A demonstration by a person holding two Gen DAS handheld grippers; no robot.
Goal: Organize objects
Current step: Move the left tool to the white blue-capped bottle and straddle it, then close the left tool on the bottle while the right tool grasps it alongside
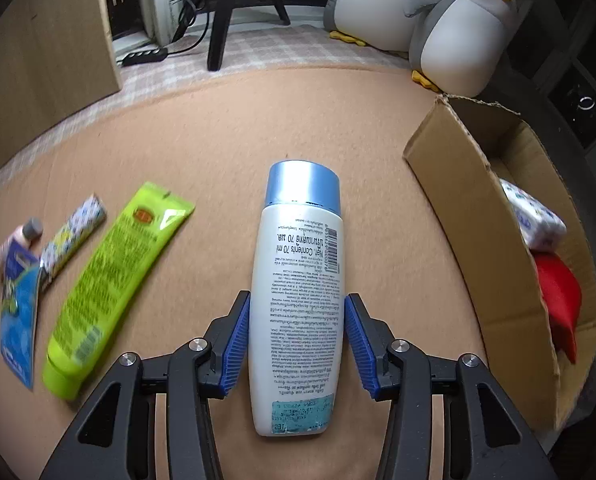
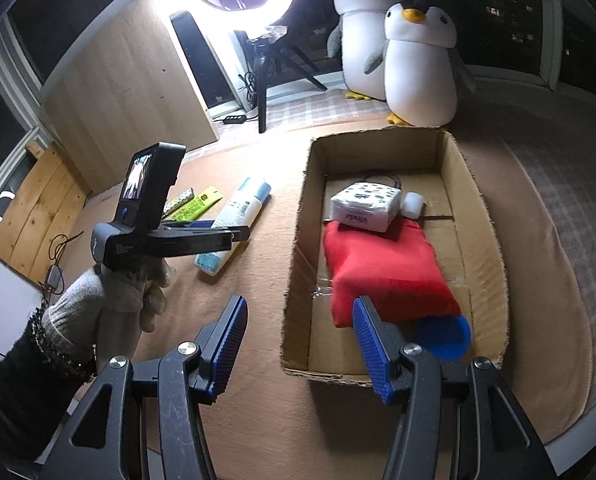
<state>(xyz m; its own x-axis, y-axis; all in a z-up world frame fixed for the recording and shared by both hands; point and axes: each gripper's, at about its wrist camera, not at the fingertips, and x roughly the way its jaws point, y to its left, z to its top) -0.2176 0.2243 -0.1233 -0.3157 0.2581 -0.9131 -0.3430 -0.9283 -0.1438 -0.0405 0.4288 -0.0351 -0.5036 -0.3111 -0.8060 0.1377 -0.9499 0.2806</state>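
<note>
While a white lotion bottle with a blue cap lies flat on the tan tabletop, cap pointing away, the left claw straddles its body, blue pads close along both sides; the left pad looks to touch, the right shows a thin gap, so a firm grip cannot be confirmed. Left of the bottle lie a green tube, a patterned stick, a blue packet and a small pink bottle. To the right stands an open cardboard box, holding a red pouch, a tissue pack resting on its far end, a small white bottle just beside the pack, and a blue disc at the near end. The right claw hangs half open and empty over the box's near left corner. A gloved hand grips the left tool's handle. Two plush penguins sit beyond the box
</note>
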